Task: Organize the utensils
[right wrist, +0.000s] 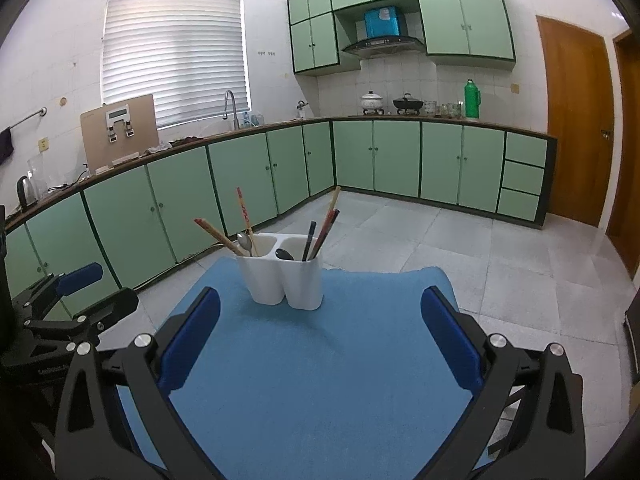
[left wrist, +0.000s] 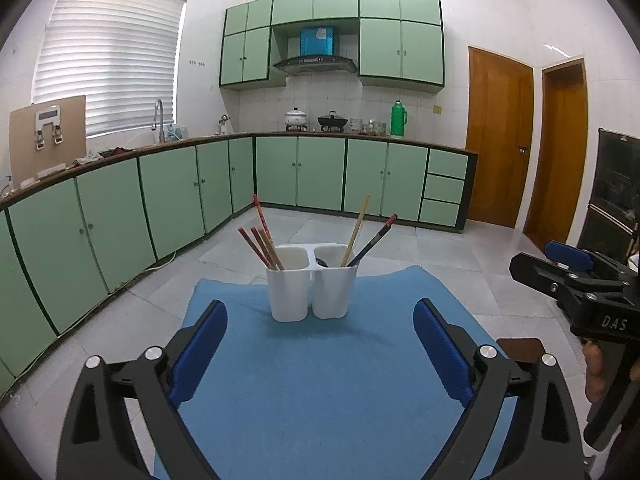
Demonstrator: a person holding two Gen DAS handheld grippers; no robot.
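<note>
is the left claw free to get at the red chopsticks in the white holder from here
Probably yes. The left claw is open and empty, facing the white holder across bare blue mat. The red chopsticks lean out of the near left compartment, with nothing in front of them.

Blue mat (left wrist: 320, 380) lies bare before the white holder (left wrist: 312, 288) (chopsticks (left wrist: 262, 240) splay above).

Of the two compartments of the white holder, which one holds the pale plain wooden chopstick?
The right compartment of the white plastic utensil holder, as the left wrist view shows it. The pale wooden chopstick leans there beside a dark chopstick; the left compartment holds only red-patterned chopsticks.
</note>
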